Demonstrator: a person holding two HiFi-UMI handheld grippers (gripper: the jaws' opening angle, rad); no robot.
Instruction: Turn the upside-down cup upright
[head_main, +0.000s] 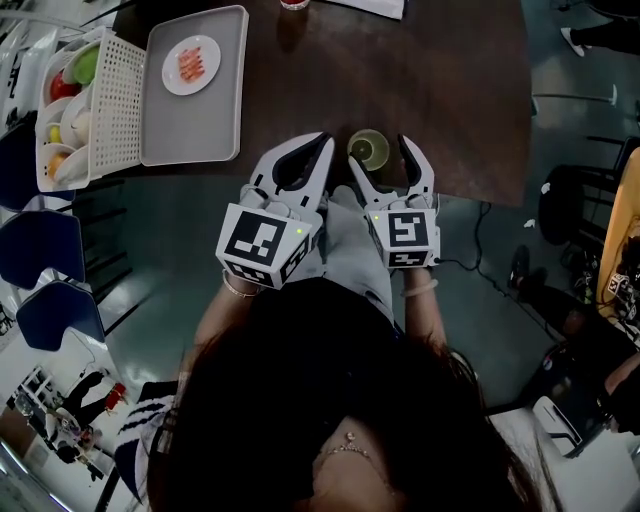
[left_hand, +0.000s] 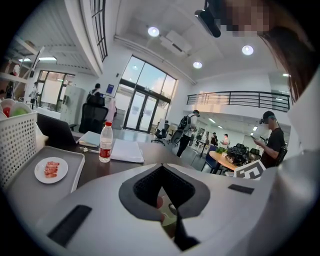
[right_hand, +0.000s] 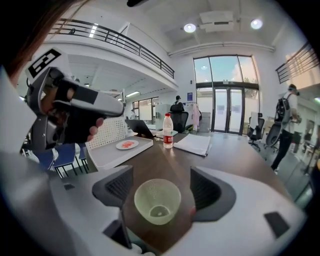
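Table: a dark brown wooden table (head_main: 440, 90), smooth and a little shiny, stands on a grey floor (head_main: 170, 240).
Room: a big bright hall. Tall glass doors (right_hand: 227, 107) are far behind the cup, round lights are in the ceiling, and a black railing (left_hand: 235, 97) runs up high.
Cup: a small pale green see-through plastic cup (right_hand: 157, 201) stands on the table near the edge closest to the person. Its open mouth faces up. Its wall has tiny bumps and its bottom is round.
Right claw: the white plastic right claw (right_hand: 162, 192) has its jaws wide apart, one on each side of the cup. The dark ribbed pads do not touch the cup.
Left claw: the white plastic left claw (head_main: 322, 140) is just left of the cup. Its jaws are pressed together with nothing in them.
Tray: a flat grey plastic tray (head_main: 225, 130) lies well to the left of the cup.
Plate: a small round white plate (head_main: 191, 64) with pink-red food sits on the tray.
Basket: a white plastic basket with little holes (head_main: 115, 90) is farther left of the cup than the tray. It holds round red, green and yellow things.
Bottle: a clear plastic bottle with a red label (right_hand: 168, 131) stands far behind the cup, next to white papers (right_hand: 192, 144).
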